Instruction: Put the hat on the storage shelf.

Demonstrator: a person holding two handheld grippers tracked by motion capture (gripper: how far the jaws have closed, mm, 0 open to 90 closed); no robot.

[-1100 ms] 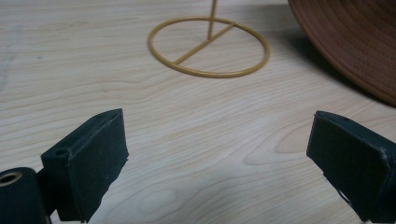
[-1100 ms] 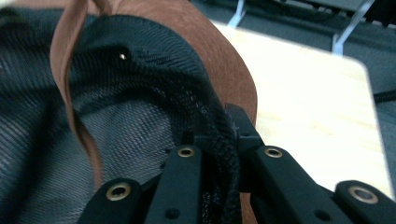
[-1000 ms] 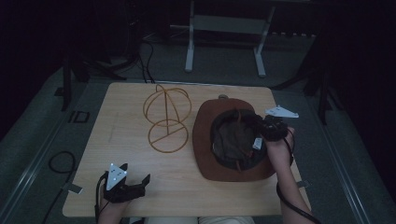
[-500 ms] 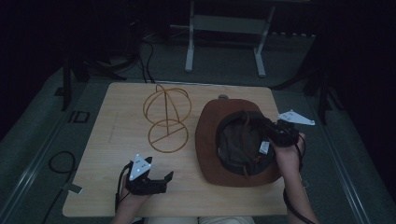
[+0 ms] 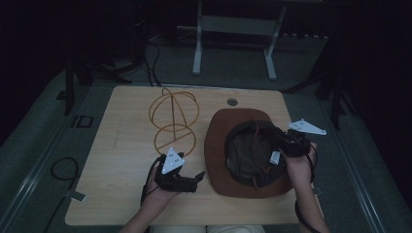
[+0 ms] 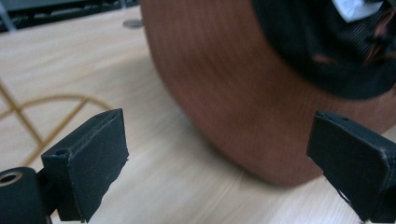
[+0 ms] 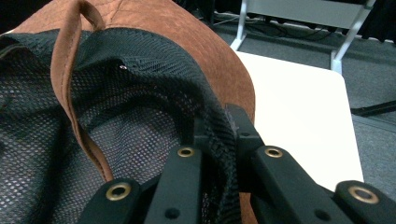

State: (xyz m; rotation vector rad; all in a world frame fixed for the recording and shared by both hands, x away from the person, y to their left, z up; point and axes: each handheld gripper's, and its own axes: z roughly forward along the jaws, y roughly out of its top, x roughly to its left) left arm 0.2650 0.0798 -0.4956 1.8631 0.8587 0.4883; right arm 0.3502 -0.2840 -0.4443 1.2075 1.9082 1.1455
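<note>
A brown wide-brimmed hat point(image 5: 217, 160) lies upside down on the right half of the wooden table point(image 5: 121, 145), its black mesh lining facing up. My right gripper point(image 5: 275, 140) is shut on the right edge of the hat's opening. In the right gripper view the jaws point(image 7: 217, 127) pinch the mesh lining point(image 7: 140, 93), with a brown strap point(image 7: 65, 70) looping to their left. My left gripper point(image 5: 197, 180) stands open just off the hat's near-left brim. The left gripper view shows the brim point(image 6: 224, 84) between and beyond its pads point(image 6: 88, 161), untouched. A gold wire hat stand point(image 5: 174, 119) point(image 6: 46, 105) stands left of the hat.
A white label point(image 5: 273, 156) hangs inside the hat. The table has a small round grommet point(image 5: 232, 102) near its far edge. A metal frame point(image 5: 233, 29) stands on the floor beyond the table, and a cable point(image 5: 60, 167) loops on the floor at the left.
My left gripper has travelled right from the table's near-left area, rising a little, up to the hat's brim. My right gripper has shifted slightly right and nearer me, still gripping the hat.
</note>
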